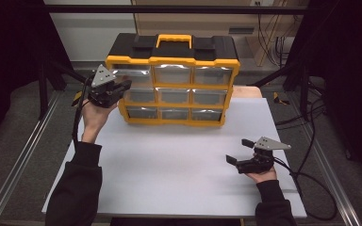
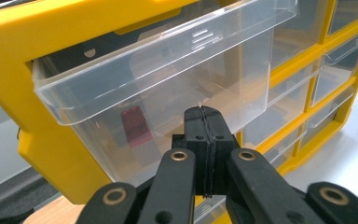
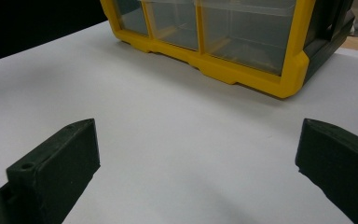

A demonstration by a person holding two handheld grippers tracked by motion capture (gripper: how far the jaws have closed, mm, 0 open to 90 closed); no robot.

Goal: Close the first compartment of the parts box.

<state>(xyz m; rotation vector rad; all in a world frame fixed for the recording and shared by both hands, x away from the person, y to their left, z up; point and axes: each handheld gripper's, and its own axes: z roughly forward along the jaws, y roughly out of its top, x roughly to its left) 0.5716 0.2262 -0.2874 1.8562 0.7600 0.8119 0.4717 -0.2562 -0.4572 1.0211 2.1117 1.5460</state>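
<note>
White rectangular surface (image 1: 179,160), laid over a grey floor between dark side frames, carrying a yellow-and-black plastic organiser cabinet (image 1: 172,77) with nine clear drawers at its far edge. Top-left transparent plastic drawer (image 2: 158,84) pulled partly out of the yellow frame, at the cabinet's upper left corner as seen from the high view. Left gripper (image 2: 204,116) level with that drawer, fingers (image 2: 196,140) clenched together with nothing visibly between them, tips just at the drawer's clear front wall; contact not certain. Right gripper (image 1: 240,151) low over the near right of the surface, well apart from the cabinet, fingers (image 3: 60,158) released and wide. Drawer judged light, stiff, thin-walled and slippery; likely to crack under hard pinching. Best hold judged to be the projecting front lip, pulled straight along its slide. Inside: one small dark-red flat object (image 2: 135,126), identity unclear. Contents of the remaining drawers not discernible.
</note>
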